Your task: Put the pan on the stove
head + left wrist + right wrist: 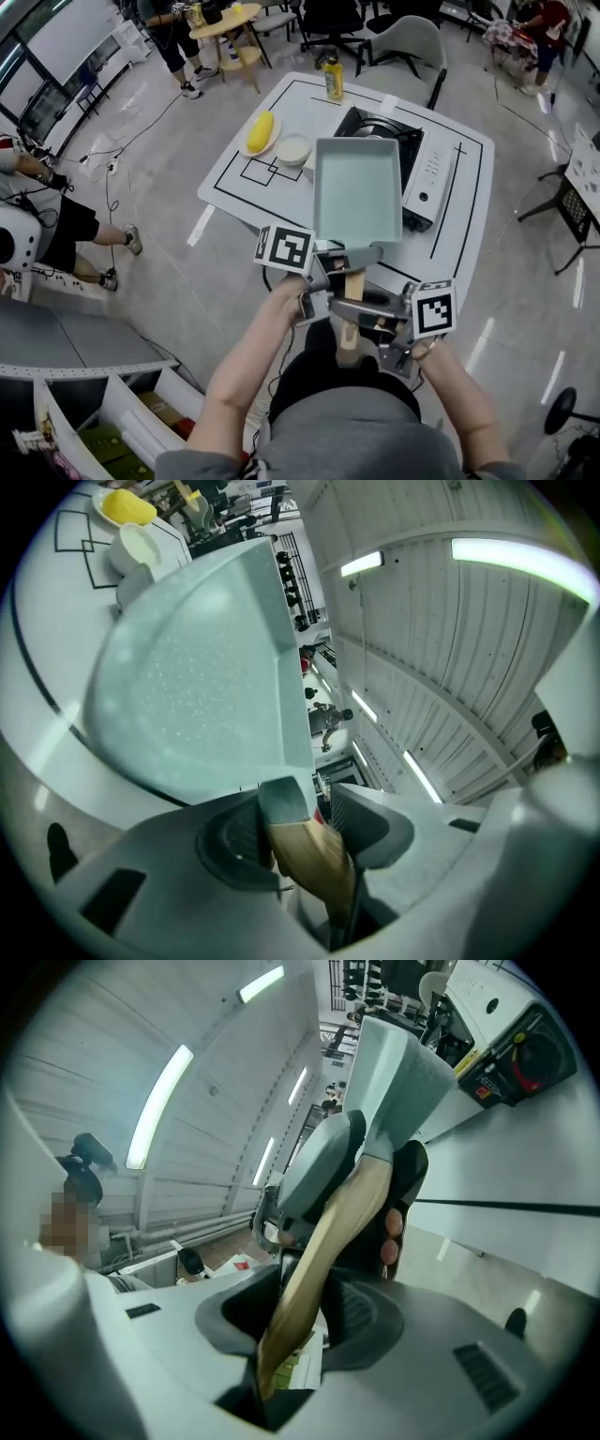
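I see my left gripper and right gripper both pinching the wooden handle of the rectangular pan, which hangs above the white table at the portable gas stove's left edge.

Open lab hall
Cables are trailing across polished floor; office chairs are standing around a tape-marked worktop.
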The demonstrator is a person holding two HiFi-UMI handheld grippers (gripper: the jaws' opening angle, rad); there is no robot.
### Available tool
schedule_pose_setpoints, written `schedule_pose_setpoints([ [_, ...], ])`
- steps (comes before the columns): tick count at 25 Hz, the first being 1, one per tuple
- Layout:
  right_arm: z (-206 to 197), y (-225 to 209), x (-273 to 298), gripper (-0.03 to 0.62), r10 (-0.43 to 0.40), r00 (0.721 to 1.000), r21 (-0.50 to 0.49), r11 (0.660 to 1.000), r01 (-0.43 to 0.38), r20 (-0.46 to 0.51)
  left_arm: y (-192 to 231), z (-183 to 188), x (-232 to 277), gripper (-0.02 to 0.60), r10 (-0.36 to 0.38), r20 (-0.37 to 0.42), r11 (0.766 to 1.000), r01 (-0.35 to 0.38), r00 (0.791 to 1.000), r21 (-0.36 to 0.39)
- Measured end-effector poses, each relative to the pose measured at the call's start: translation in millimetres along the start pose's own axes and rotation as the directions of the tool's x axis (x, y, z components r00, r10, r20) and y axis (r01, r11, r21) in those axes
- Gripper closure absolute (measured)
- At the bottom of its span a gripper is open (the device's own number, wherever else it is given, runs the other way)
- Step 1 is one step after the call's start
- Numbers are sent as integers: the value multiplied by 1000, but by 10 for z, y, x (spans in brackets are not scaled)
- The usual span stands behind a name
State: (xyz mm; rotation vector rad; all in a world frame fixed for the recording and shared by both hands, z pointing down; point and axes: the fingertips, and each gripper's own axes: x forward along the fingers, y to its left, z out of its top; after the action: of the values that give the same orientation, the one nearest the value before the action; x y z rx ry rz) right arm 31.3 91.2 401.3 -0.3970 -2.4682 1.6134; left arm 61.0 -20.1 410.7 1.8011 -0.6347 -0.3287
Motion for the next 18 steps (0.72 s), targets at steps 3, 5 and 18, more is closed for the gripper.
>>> schedule_pose_setpoints([
  [3, 267, -112, 174, 454, -25, 999, 7, 1000, 25, 47, 89, 268, -43, 408, -18, -48, 1000, 19, 999, 8],
  [5, 434, -176, 264, 454, -44, 996, 8, 999, 44, 74, 130, 429, -54, 410, -32, -77, 999, 33, 997, 11],
  [18, 1044, -487, 481, 456, -114, 969, 54, 993, 105, 220, 368, 949, 16, 408, -83, -200, 996, 79, 976, -29],
])
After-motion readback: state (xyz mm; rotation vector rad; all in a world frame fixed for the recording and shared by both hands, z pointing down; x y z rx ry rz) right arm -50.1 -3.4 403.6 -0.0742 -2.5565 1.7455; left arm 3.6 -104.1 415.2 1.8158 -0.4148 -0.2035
